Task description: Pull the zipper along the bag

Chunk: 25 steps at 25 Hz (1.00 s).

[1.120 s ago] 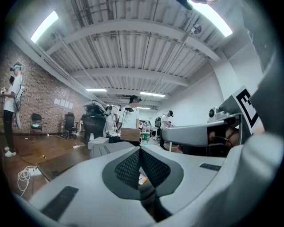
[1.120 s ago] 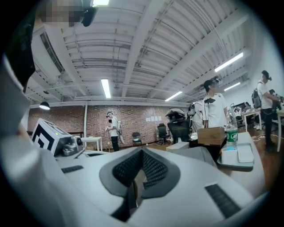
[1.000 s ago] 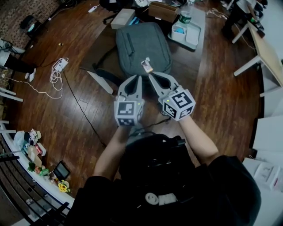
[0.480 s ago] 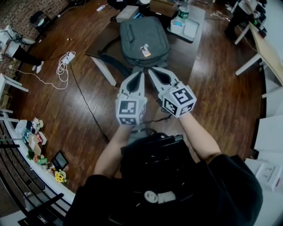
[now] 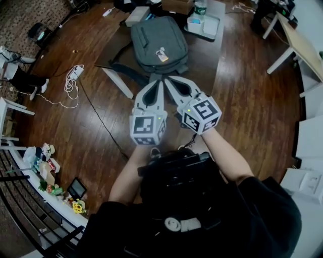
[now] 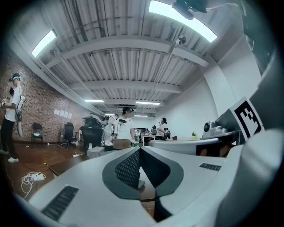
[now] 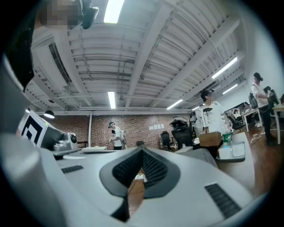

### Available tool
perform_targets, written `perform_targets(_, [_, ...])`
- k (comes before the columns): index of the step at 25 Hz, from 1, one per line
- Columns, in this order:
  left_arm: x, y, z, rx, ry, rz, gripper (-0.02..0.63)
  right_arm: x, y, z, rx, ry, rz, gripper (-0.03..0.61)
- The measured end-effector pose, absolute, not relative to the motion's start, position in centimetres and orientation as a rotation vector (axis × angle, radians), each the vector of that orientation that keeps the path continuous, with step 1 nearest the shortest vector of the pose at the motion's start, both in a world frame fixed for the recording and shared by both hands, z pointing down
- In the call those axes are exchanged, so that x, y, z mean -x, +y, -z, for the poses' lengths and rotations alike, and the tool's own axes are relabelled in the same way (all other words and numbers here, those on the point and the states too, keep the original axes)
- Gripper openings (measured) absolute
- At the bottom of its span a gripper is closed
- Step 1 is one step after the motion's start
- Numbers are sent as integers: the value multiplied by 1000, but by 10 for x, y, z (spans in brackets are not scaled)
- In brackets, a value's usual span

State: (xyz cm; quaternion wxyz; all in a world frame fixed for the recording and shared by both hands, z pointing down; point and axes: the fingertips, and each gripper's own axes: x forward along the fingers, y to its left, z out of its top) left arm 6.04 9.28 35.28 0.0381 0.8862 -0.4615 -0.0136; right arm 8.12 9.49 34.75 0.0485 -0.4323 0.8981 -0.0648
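Note:
The grey backpack (image 5: 159, 40) lies flat on a dark low table (image 5: 202, 60) at the top of the head view, with a small white and orange tag (image 5: 162, 55) on its near part. My left gripper (image 5: 160, 83) and right gripper (image 5: 168, 79) are held side by side in the air, a short way on my side of the bag's near edge and not touching it. Both point level towards the bag. The left gripper (image 6: 140, 150) has its pads together with nothing between them. The right gripper (image 7: 142, 153) is also shut and empty.
A white tray (image 5: 209, 25) with a bottle stands on the table behind the bag, and a white box (image 5: 137, 15) lies to its left. A white cable and power strip (image 5: 70, 80) lie on the wooden floor. A light table (image 5: 298, 40) stands at right. People (image 6: 125, 126) stand further off.
Both grippers have drawn back from the bag's near edge towards me and risen a little. The bag now sits further up the head view, with a gap between it and the fingertips.

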Motion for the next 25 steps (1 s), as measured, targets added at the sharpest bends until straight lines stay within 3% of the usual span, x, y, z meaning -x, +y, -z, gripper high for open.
perform_targets(25, [-78, 80, -366, -2706, -1414, 23, -2, -98, 80, -368, 1382, 2723, 252, 6])
